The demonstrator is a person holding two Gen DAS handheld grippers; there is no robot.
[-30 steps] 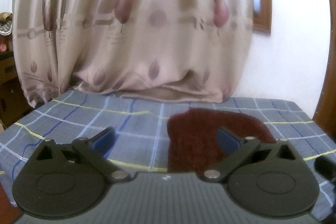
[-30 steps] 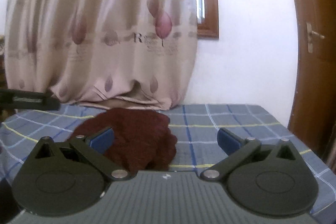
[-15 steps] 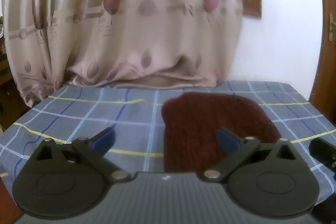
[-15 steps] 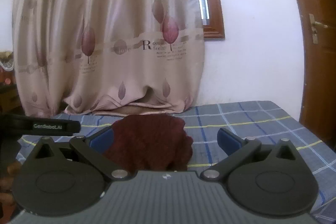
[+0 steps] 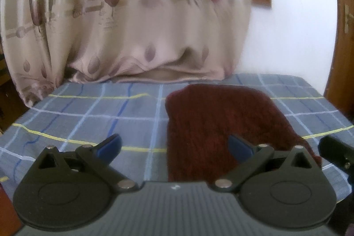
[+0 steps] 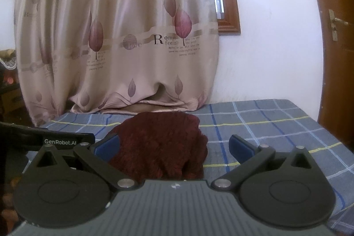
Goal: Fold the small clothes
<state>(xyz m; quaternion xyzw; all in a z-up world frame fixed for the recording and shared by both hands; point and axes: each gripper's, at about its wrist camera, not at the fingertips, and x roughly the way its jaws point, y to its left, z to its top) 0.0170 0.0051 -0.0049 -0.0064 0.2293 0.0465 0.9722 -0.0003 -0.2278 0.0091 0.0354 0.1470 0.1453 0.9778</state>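
Surface: tabletop (image 5: 93,116) under a blue-grey plaid cloth with white, blue and yellow lines. A beige curtain (image 6: 132,43) with a leaf print and lettering hangs behind the far edge, its hem bunched on the cloth. White wall to its right; a brown wooden window frame (image 6: 227,3) and a wooden door (image 6: 331,41) with a metal handle stand past the right edge.

Maroon knit garment (image 5: 221,125) lies flat, reaching nearly to the far edge. Its near end is hidden behind the claw bodies.

Left claw (image 5: 174,145): fingers spread, empty. Right claw (image 6: 174,145): fingers spread, empty.

Left wrist view is blurred; curtain lettering unreadable there.
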